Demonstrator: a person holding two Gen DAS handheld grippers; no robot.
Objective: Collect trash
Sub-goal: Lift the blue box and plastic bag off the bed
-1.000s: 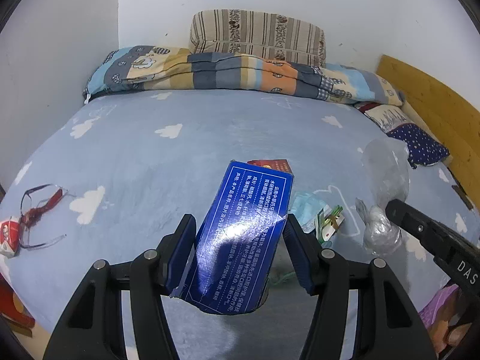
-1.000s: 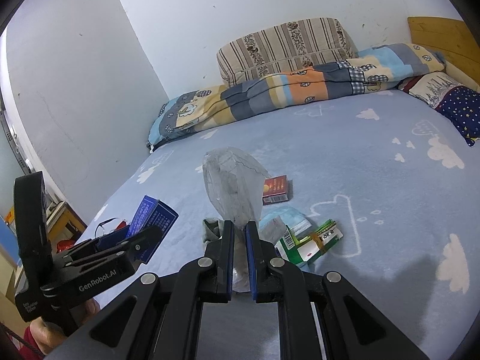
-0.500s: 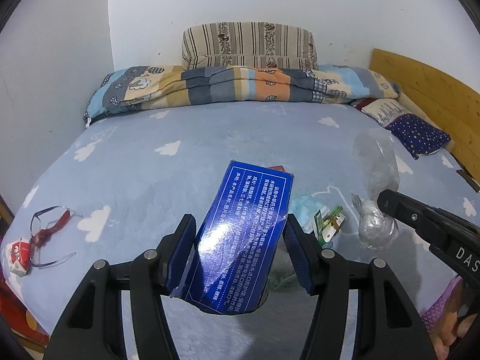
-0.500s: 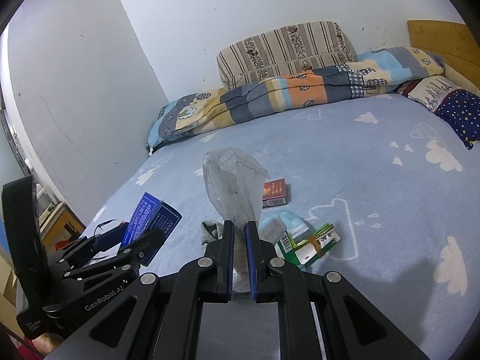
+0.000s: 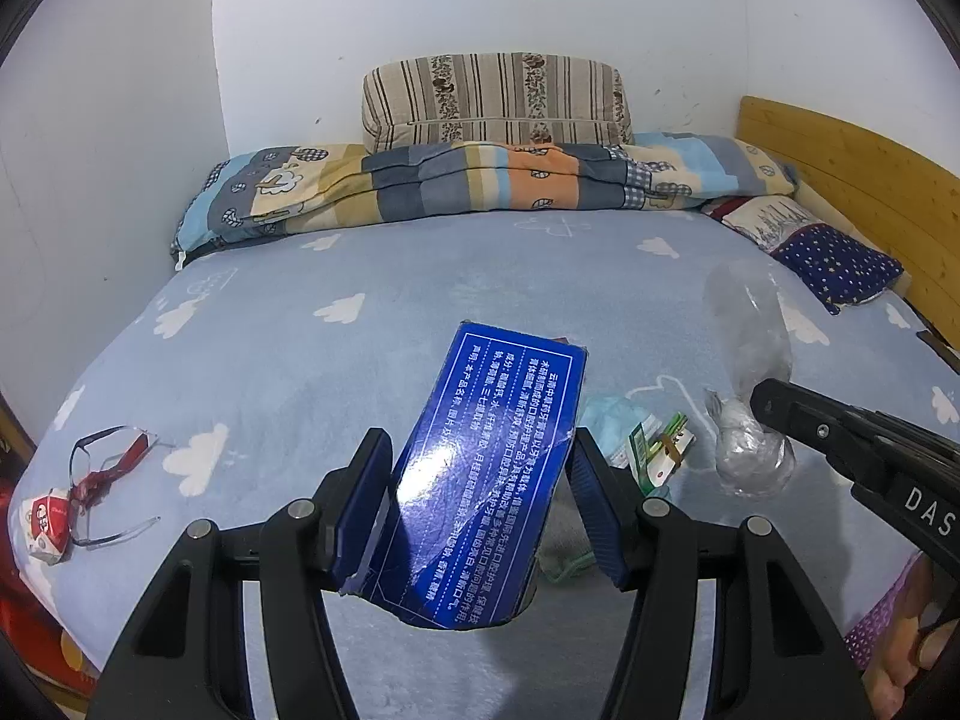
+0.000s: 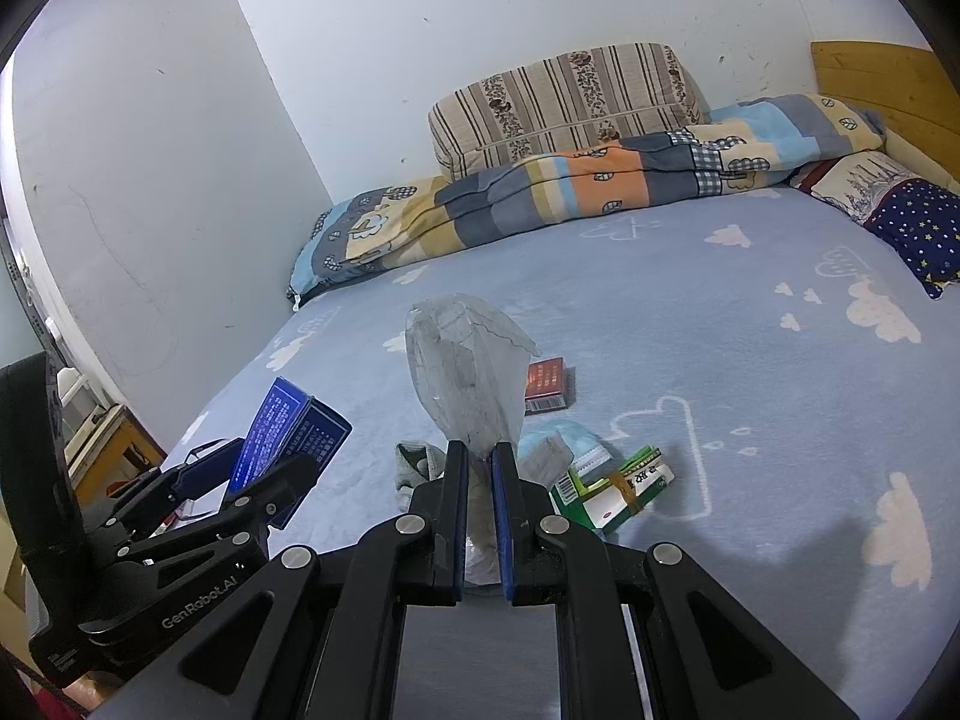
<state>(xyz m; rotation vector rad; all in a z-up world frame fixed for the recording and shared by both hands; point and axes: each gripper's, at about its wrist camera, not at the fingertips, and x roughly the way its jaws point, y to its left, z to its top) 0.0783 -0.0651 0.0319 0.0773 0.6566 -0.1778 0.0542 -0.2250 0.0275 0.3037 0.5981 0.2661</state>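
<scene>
My left gripper (image 5: 480, 444) is shut on a long blue box (image 5: 492, 468) with white print, held tilted above the bed's near edge. From the right wrist that box (image 6: 288, 438) and the left gripper (image 6: 252, 480) show at lower left. My right gripper (image 6: 479, 456) is shut on the neck of a clear plastic bag (image 6: 465, 372) that stands up above its fingers. In the left wrist view the bag (image 5: 747, 330) and the right gripper (image 5: 765, 402) are at the right. A red pack (image 6: 545, 387), a green-and-white box (image 6: 612, 489), a pale blue mask (image 6: 558, 450) and a grey cloth (image 6: 414, 462) lie on the sheet.
The bed has a blue cloud-print sheet (image 6: 750, 360), a folded patchwork quilt (image 5: 480, 186) and a striped pillow (image 5: 498, 99) at the far wall, a starry pillow (image 5: 840, 264) and a wooden headboard (image 5: 852, 174) at right. Glasses (image 5: 108, 480) and a red-white packet (image 5: 45, 525) lie near the left edge.
The left wrist view has rolled and lifted a little, so the bed looks more level. Both grips are unchanged and the right gripper has stayed put.
</scene>
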